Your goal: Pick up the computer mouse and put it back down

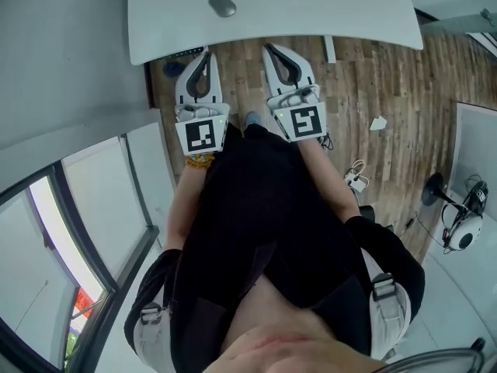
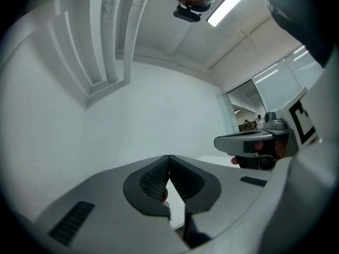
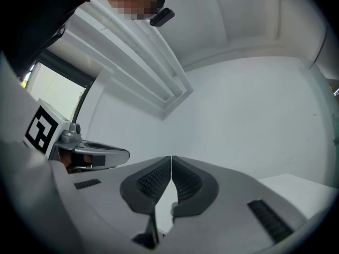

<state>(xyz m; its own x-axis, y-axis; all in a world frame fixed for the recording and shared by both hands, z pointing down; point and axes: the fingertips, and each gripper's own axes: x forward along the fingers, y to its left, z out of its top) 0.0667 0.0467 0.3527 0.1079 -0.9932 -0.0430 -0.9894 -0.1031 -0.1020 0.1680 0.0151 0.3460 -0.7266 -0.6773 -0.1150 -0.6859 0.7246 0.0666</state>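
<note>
Person in dark clothes stands at frame bottom in the head view, a gripper in each hand held out over the wood floor (image 1: 365,84). Left gripper (image 1: 206,53) is closed: its own view shows the two ribbed pads meeting at the tips, nothing between them. Right gripper (image 1: 269,48) is the same, tips pressed together and empty, only bare wall ahead of it. Both point forward, roughly level, side by side, with their tips near the front edge of the desk (image 1: 326,22) but not over the mouse.

Mouse (image 1: 222,5) is a grey oval lying flat on the white desk, alone, past the gripper tips, closer in line to the left gripper than to the right. Neither gripper touches it.

Off to the right on the floor: a small white cable (image 1: 356,179), a paper scrap (image 1: 378,123), and a headset (image 1: 464,228) on a stand.

Progress: looks like nothing is done yet. Reach, open a gripper, close on the mouse, lift and set it back down are all left.
</note>
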